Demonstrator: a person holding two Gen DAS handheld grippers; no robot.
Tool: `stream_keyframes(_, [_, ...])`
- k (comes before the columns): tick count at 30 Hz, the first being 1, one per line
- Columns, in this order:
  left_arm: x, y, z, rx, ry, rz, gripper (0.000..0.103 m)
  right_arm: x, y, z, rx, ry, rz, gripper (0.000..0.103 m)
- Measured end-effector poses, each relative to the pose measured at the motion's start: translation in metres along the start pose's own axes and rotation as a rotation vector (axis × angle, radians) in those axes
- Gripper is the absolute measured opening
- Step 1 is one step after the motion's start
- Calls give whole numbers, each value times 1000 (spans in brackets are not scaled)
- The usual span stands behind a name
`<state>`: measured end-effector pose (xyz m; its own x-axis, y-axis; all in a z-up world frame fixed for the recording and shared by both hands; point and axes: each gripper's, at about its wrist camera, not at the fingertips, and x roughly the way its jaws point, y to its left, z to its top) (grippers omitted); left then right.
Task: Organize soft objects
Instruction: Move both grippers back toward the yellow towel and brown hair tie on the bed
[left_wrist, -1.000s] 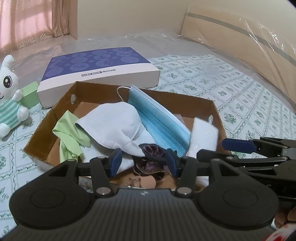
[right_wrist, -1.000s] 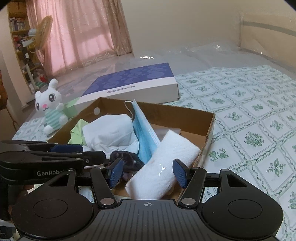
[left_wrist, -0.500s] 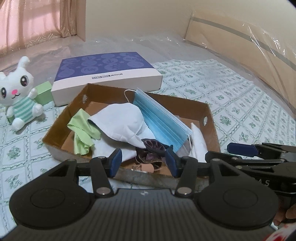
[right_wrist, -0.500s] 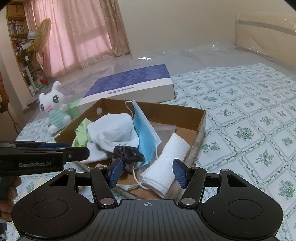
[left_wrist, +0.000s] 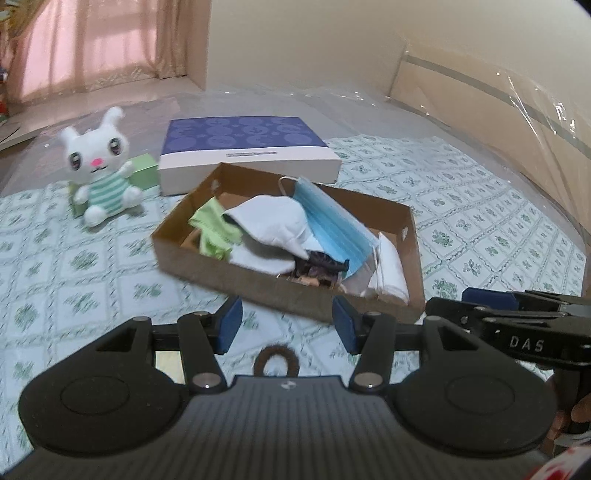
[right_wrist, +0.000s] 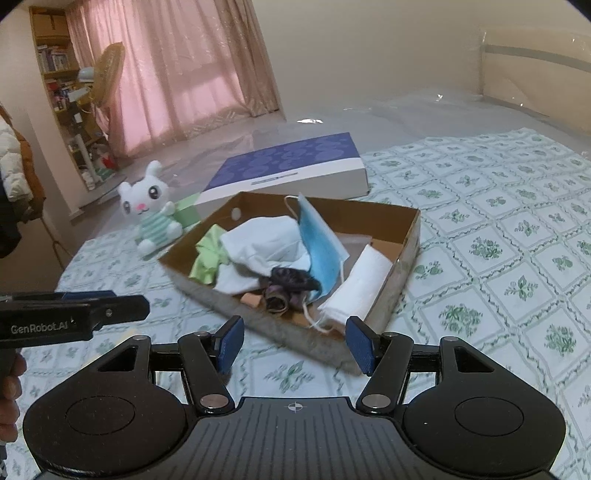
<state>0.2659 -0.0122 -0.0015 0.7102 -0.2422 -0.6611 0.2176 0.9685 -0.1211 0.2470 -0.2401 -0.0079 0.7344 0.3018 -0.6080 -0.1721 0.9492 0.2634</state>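
Both the left gripper (left_wrist: 287, 325) and the right gripper (right_wrist: 295, 345) stand half open and empty, the left still opening, near the shallow brown cardboard box (left_wrist: 280, 288) of soft cloths.

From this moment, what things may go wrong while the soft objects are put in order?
1. The blue face mask leans upright over the pile in the cardboard box; its ear loop hangs near the front wall and may snag and drag neighbours out.
2. A brown hair tie lies on the sheet outside the box, just below the left gripper; it is easily overlooked.
3. The white cloth partly covers the dark scrunchie, so a grasp may lift both.
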Motion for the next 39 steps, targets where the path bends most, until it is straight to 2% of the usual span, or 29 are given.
stream_keyframes(10, [-63,8,-36,-59,1,73,51,-43,20,-13,-22,-11,43,63])
stream_keyframes(24, [-132,3,-75,-84,-30,113,52,-83,51,-48,-89,21,84,63])
stream_keyframes(39, [-166,10,-122,-123,-1,184,53,-92,77,-82,-149,88,168,64])
